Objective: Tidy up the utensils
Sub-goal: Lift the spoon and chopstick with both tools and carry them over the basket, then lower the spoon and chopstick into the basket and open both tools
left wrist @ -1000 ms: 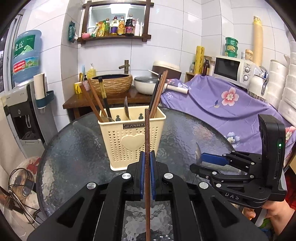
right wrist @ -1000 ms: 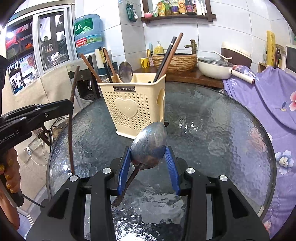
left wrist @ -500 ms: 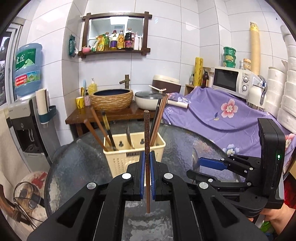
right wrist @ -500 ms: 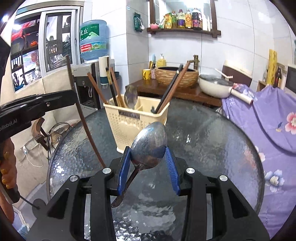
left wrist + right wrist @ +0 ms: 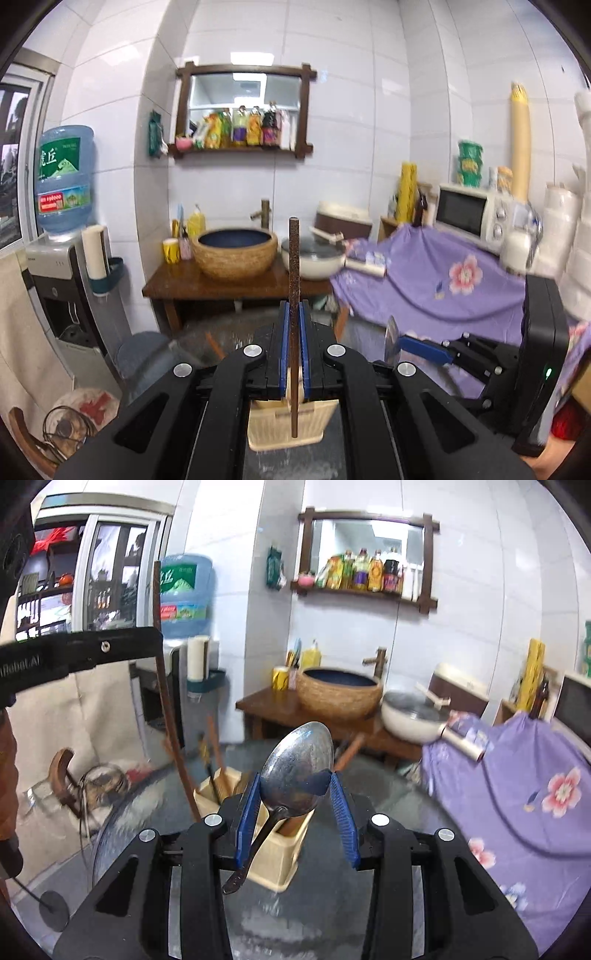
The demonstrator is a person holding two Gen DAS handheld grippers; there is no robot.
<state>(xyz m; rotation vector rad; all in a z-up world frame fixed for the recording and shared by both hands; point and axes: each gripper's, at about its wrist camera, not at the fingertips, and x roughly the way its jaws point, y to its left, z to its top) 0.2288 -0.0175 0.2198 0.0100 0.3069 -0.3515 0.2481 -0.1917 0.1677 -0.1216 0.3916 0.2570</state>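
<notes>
Nearest, left gripper (image 5: 293, 347): blue pads clamped on one dark brown chopstick (image 5: 294, 280), held upright, lower tip hanging over the cream utensil basket (image 5: 286, 424) seen just below the jaws. Nearest in the other view, right gripper (image 5: 297, 805): blue pads pressed against the bowl of one metal spoon (image 5: 301, 768), bowl up, handle slanting down and left between the fingers. Directly behind and below the spoon, the same cream basket (image 5: 273, 856), standing on a round textured glass table (image 5: 399, 834).

Inside the basket, several brown sticks leaning out: about three at the left side, at least one more at the right behind the spoon; blur prevents a firm count. One basket, one held chopstick, one held spoon, two grippers.

Progress, as a judgement: partly done. Some utensils already standing in the basket; chopstick and spoon both raised above it, neither yet lowered in. Remaining: drop the chopstick into a compartment with the other sticks, then set the spoon in. No other loose utensils visible on the visible part of the table.

Farther back: a purple flowered cloth (image 5: 517, 775) at the right, a wooden side table (image 5: 221, 284) carrying a woven basin (image 5: 236, 254) and a white pan (image 5: 317, 258). Farthest: a water dispenser bottle (image 5: 64, 181) at the left, a microwave (image 5: 469, 214) at the right, and a wall shelf of bottles (image 5: 243, 129) on white tiles.
</notes>
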